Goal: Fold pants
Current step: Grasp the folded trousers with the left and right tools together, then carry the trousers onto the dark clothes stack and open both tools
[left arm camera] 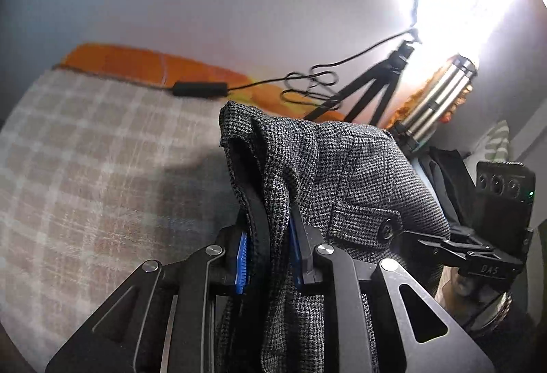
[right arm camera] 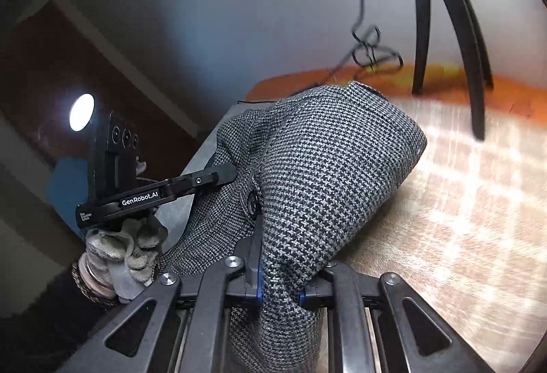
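Note:
The pants (left arm camera: pixel 342 174) are grey houndstooth cloth with a buttoned pocket flap (left arm camera: pixel 365 222). They hang bunched in the air above the checked bed cover (left arm camera: pixel 85 168). My left gripper (left arm camera: pixel 270 246) is shut on a thick fold of the pants, with the blue pads on both sides of the cloth. My right gripper (right arm camera: pixel 278 287) is shut on another fold of the pants (right arm camera: pixel 328 168). The right gripper also shows at the right of the left wrist view (left arm camera: pixel 478 253). The left gripper, held by a gloved hand, shows at the left of the right wrist view (right arm camera: pixel 218 176).
A black tripod (left arm camera: pixel 376 89) stands at the far edge of the bed on an orange sheet (left arm camera: pixel 136 62), with a cable and adapter (left arm camera: pixel 200 88) lying beside it. A steel flask (left arm camera: pixel 441 96) stands at the right. A bright lamp glares at top right.

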Demonstrator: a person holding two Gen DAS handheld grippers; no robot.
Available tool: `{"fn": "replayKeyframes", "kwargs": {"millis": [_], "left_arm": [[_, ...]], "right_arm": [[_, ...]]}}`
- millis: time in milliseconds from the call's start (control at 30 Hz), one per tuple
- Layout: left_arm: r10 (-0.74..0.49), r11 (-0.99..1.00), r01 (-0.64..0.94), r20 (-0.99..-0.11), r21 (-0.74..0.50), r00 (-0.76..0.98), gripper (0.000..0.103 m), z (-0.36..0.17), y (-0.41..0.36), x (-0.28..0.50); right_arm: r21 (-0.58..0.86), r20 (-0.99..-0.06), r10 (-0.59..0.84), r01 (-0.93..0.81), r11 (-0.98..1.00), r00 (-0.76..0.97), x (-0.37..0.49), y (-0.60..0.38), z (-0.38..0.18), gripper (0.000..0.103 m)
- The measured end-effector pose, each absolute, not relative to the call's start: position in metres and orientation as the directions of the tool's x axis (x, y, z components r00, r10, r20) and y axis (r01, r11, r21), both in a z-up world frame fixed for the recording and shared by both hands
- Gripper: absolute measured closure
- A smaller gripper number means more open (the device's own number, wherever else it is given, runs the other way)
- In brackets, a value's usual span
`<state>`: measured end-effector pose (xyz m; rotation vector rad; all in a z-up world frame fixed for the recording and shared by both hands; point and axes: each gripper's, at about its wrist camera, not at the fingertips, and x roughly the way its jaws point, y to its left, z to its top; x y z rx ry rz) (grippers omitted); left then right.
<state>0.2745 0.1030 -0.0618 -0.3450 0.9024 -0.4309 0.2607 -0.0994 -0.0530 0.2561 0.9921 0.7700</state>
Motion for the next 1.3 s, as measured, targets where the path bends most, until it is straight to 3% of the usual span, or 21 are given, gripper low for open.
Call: {"fn": "replayKeyframes", "kwargs": {"millis": [267, 333, 767, 967, 1300], "left_arm": [[-0.522, 0.852, 0.301, -0.640, -0.429, 0.564, 0.087, -0.022, 0.066, 0.248], [-0.536, 0.843, 0.324, -0.625, -0.429, 0.567, 0.094, -0.012, 0.049, 0.244], [-0.637, 0.770, 0.466, -0.574, -0.436, 0.515, 0.094, 0.015, -0.074, 0.233], [-0.695, 0.718, 0.505, -0.523, -0.479, 0.493, 0.094, 0.029, -0.131, 0.236], [-0.736, 0.672, 0.598, -0.479, -0.437, 0.478, 0.094, 0.061, -0.264, 0.261]], "right_arm": [[0.405, -0.662, 0.637, -0.527, 0.747, 0.394, 0.224, -0.098, -0.001, 0.092], [0.380, -0.663, 0.623, -0.530, 0.758, 0.416, 0.215, -0.106, 0.011, 0.092], [0.235, -0.696, 0.505, -0.503, 0.832, 0.510, 0.183, -0.152, 0.072, 0.093], [0.128, -0.720, 0.430, -0.505, 0.853, 0.544, 0.189, -0.184, 0.111, 0.094], [0.049, -0.740, 0.341, -0.459, 0.887, 0.580, 0.223, -0.288, 0.147, 0.094]]}}
